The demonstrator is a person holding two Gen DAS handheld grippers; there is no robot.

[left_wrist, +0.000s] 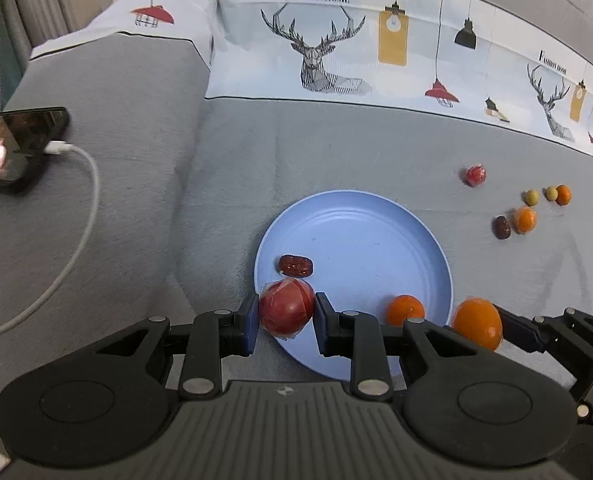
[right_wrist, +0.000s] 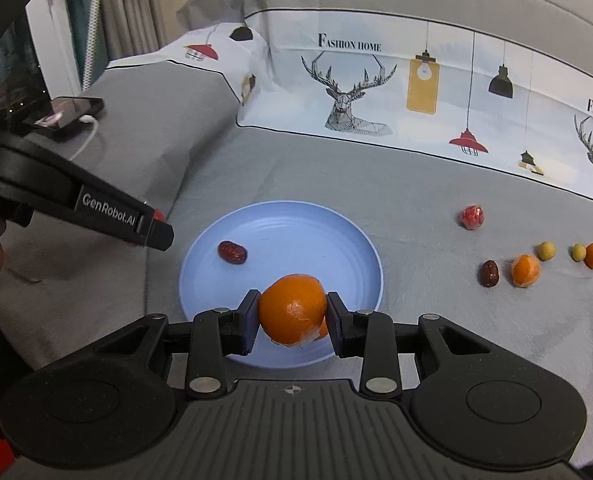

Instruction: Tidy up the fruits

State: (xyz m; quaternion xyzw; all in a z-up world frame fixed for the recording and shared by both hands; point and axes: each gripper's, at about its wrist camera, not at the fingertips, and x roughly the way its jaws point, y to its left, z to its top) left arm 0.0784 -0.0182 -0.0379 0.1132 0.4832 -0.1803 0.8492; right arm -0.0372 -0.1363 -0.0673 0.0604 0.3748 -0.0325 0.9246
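My left gripper [left_wrist: 285,314] is shut on a red wrapped fruit [left_wrist: 286,304] held over the near left rim of the blue plate [left_wrist: 360,240]. On the plate lie a dark red date [left_wrist: 295,266] and a small orange [left_wrist: 405,311]. Over the plate's near side [right_wrist: 280,236], my right gripper [right_wrist: 292,316] is shut on a larger orange [right_wrist: 290,304]. In the right wrist view the left gripper [right_wrist: 156,230] comes in from the left, with most of its red fruit hidden. Several loose fruits [right_wrist: 525,270] lie on the grey cover to the right of the plate.
A phone [left_wrist: 20,144] with a white charging cable [left_wrist: 84,200] rests on the sofa armrest at left. A deer-printed cover [left_wrist: 316,52] runs along the sofa back. The right gripper's orange [left_wrist: 478,322] hangs close beside my left gripper's right finger.
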